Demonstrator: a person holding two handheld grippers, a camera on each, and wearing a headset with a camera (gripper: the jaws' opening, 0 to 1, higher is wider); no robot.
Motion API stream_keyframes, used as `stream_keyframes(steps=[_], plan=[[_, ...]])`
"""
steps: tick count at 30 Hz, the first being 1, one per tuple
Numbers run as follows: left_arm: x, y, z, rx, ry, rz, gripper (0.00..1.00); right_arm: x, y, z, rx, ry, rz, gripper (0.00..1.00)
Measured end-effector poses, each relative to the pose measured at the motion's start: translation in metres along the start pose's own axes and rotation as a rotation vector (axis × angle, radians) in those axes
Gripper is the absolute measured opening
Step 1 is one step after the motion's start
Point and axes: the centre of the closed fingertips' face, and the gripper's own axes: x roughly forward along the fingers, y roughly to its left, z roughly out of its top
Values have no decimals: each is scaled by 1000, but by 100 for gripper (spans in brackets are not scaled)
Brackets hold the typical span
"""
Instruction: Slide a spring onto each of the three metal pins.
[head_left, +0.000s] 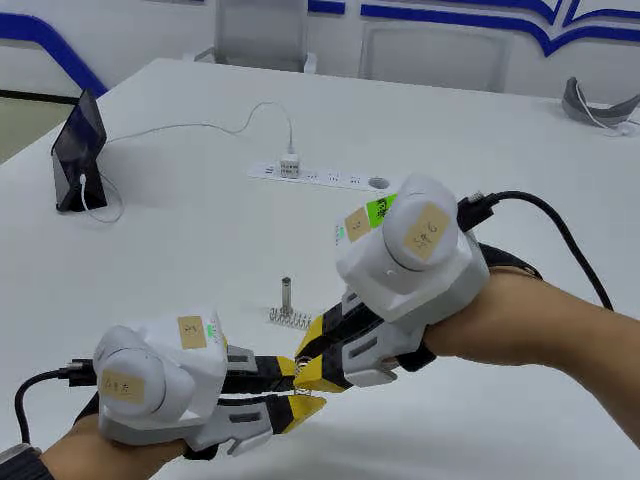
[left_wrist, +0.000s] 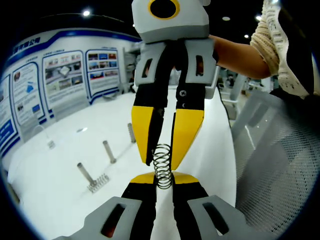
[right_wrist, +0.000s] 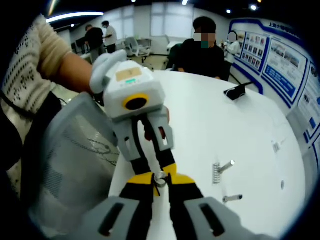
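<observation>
Both jaws of the left gripper (left_wrist: 164, 183) are closed on the near end of a coil spring (left_wrist: 162, 167), which stands up from between their yellow tips. Meeting them tip to tip, the right gripper (left_wrist: 163, 159) has its jaws pressed against the spring's far end. Past the jaws and to their left, on the white table (left_wrist: 65, 135), the nearest metal pin (left_wrist: 85, 173) stands upright with a second spring (left_wrist: 98, 183) lying at its foot; the middle pin (left_wrist: 108, 151) and the farthest pin (left_wrist: 131, 132) stand beyond it
</observation>
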Motion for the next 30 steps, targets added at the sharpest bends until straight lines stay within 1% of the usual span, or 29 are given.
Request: stream_keyframes(steps=[7, 13, 16, 23, 30], plan=[[-1, 0, 2, 1, -10, 10, 12, -1, 0, 0, 8, -4, -2, 12], [-2, 1, 1, -21, -17, 20, 23, -2, -4, -4, 13, 7, -6, 12], [-4, 4, 0, -28, -22, 31, 25, -4, -8, -4, 20, 4, -13, 12], [-12, 14, -3, -64, -36, 69, 35, -11, -16, -8, 43, 1, -39, 12], [-20, 26, -8, -95, -42, 110, 44, -20, -29, -12, 74, -5, -75, 12]])
